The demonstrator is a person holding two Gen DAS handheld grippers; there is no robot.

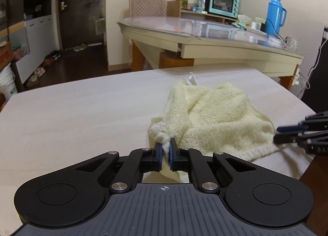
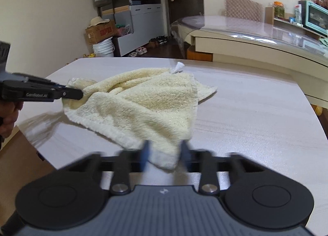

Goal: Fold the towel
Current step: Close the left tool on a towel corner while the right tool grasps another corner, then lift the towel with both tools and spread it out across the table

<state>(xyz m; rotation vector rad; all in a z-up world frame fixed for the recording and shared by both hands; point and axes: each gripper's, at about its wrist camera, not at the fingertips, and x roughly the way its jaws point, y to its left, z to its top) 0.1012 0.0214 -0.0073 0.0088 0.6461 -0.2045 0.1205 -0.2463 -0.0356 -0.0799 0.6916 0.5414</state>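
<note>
So the pale yellow towel (image 1: 213, 117) is lying crumpled on the light wood-grain desk (image 1: 82, 112), bunched up rather than flat. The left gripper (image 1: 166, 149) is pinching one corner of it tight between its blue pads, with a bit of fabric poking out behind the jaws. Over on the other side, the right gripper (image 2: 164, 154) is sitting with its fingers spread apart, and another towel corner is lying loosely in the gap between them, not clamped. That view's a bit blurry. A small white tag (image 2: 178, 67) is sticking up at the towel's far edge.
</note>
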